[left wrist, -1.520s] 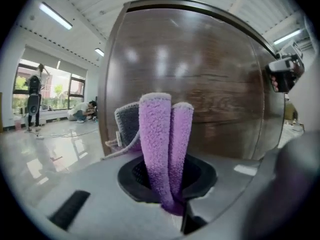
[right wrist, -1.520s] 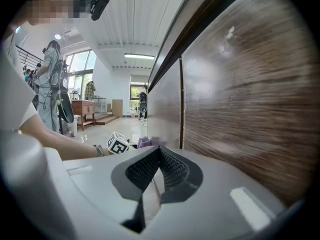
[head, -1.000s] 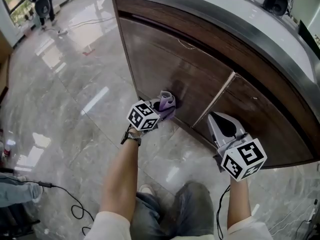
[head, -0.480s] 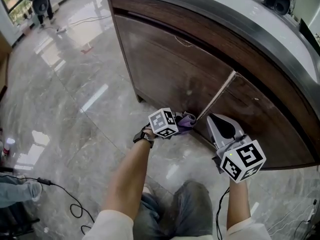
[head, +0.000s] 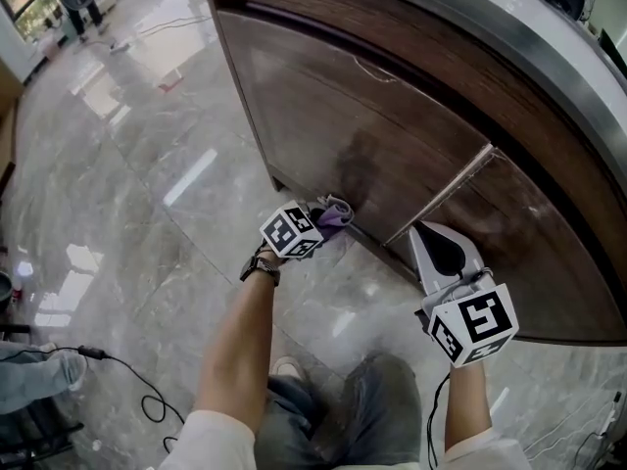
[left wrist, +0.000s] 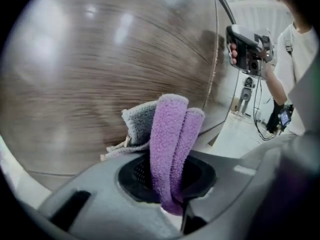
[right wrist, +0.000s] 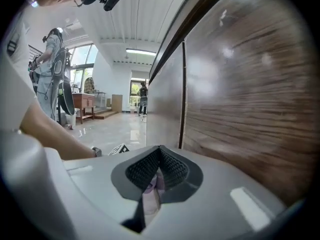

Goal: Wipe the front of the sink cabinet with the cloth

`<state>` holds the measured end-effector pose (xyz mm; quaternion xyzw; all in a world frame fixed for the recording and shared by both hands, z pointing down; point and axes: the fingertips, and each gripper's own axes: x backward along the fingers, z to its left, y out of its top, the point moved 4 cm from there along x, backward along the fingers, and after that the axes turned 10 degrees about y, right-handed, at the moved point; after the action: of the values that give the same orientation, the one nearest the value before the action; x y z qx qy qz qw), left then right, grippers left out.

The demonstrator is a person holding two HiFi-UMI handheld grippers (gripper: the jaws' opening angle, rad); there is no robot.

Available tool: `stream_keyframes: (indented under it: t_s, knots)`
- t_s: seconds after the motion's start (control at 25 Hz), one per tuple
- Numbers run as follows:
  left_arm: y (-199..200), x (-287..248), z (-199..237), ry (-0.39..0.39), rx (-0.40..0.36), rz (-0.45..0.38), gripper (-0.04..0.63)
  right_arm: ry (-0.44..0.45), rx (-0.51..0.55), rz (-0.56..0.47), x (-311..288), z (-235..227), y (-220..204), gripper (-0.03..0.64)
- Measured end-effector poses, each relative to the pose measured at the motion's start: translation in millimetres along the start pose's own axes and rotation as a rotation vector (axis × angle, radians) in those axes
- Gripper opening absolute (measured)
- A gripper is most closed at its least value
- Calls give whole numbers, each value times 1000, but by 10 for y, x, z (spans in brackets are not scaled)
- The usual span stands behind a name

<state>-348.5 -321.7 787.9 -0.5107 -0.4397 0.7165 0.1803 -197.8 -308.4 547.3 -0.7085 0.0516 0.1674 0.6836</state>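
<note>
Both closed: left tool (left wrist: 170, 180) on cloth (left wrist: 168, 129), right tool (right wrist: 158, 168) empty.

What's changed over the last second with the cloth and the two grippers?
The left gripper, shut on the purple cloth, swept right toward the door seam, then back left along the bottom. The right gripper stayed shut and empty by the right door.

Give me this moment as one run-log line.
left claw: shut on cloth | cloth: purple, against lower cabinet front | right claw: shut, holding nothing, near cabinet front
</note>
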Motion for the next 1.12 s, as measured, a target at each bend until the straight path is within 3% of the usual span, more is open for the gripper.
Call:
stream_keyframes:
  t_s: [0.16, 0.44, 0.68, 0.8, 0.96, 1.12]
  knots:
    - [-99, 184, 424, 141, 64, -7, 51, 34, -34, 3, -135, 24, -70, 6]
    - [-227, 254, 778, 223, 99, 36, 49, 57, -50, 33, -240, 43, -183, 6]
    - [-395, 391, 1195, 444, 150, 95, 49, 60, -88, 39, -253, -2, -278, 6]
    - [-387, 532, 1410, 582, 216, 72, 51, 61, -101, 45, -258, -11, -310, 6]
    - [-347, 601, 1529, 650, 220, 64, 51, 61, -113, 41, -295, -40, -313, 6]
    - [-222, 889, 1758, 790, 279, -42, 51, 62, -116, 31, -307, -32, -279, 6]
